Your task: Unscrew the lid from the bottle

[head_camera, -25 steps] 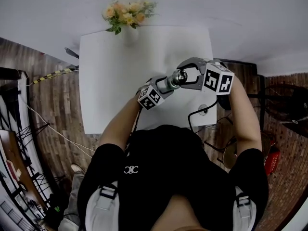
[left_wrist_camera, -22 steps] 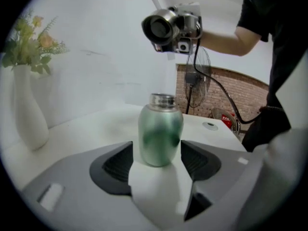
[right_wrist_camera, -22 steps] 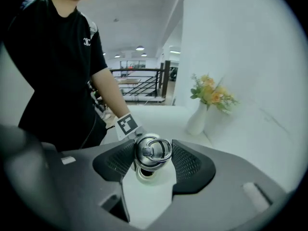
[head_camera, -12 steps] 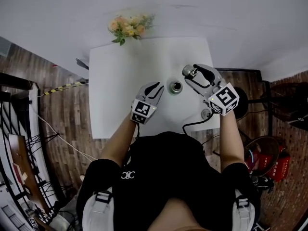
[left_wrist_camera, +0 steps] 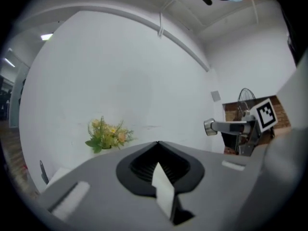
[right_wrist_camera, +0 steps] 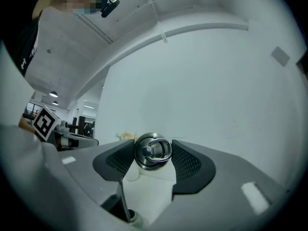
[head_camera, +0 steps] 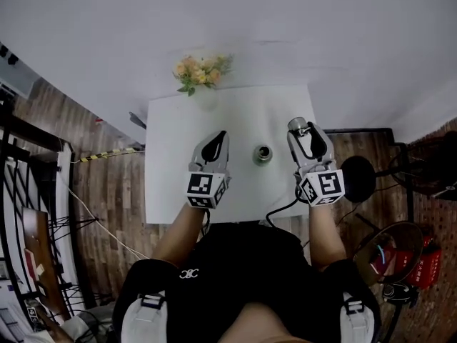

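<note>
The metal bottle (head_camera: 263,153) stands upright on the white table (head_camera: 178,191), its mouth uncovered, between my two grippers and touched by neither. My left gripper (head_camera: 220,134) hovers to its left, jaws shut with nothing between them; its closed tips (left_wrist_camera: 158,144) fill the left gripper view. My right gripper (head_camera: 300,127) is to the bottle's right, shut on the round metal lid (head_camera: 296,125). In the right gripper view the lid (right_wrist_camera: 152,151), with its ring handle, sits pinched between the two black pads (right_wrist_camera: 186,161). The left gripper view also shows the lid (left_wrist_camera: 209,126) from the side.
A vase of yellow flowers (head_camera: 202,70) stands at the table's far edge. A black cable (head_camera: 282,207) runs off the near right corner. A dark round stool (head_camera: 357,168) and a fan stand right of the table on the wooden floor.
The left gripper let go of the bottle, which now stands on the table, and its jaws have shut. The right gripper carried the lid away to the right. Both grippers moved apart.
</note>
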Demonstrator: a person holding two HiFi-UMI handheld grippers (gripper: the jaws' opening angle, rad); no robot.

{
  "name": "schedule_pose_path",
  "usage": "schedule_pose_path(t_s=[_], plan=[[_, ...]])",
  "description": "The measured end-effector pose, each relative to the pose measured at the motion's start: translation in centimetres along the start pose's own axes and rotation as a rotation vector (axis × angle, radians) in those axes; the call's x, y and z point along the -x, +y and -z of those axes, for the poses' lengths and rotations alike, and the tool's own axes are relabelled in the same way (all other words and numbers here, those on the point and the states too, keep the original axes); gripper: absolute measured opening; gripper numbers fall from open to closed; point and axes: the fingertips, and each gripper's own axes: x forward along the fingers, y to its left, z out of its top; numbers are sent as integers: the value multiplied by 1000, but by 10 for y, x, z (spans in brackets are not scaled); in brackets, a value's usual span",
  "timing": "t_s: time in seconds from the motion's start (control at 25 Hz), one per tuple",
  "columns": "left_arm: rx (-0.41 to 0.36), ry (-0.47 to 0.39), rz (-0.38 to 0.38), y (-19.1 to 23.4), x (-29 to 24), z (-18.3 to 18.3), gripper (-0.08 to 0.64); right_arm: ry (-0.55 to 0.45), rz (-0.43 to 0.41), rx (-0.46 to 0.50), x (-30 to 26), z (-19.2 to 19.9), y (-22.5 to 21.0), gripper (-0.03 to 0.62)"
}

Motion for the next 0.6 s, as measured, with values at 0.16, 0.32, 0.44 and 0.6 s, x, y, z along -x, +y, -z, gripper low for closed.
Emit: schedule_pose_path(t_s=[0.16, 0.32, 0.44, 0.6], plan=[[-16, -2, -52, -1, 7, -15, 54, -40, 100, -25, 11, -2, -11, 247], [-92, -36, -77, -9, 9, -30, 54, -27, 119, -16, 15, 2, -12, 248], [-104, -38, -80, -14, 5, -30, 54, -13, 116, -20, 15, 4, -13, 248], [-101, -28, -71, -21, 1, -23, 54, -2, 138, -13, 18, 3, -18, 249]])
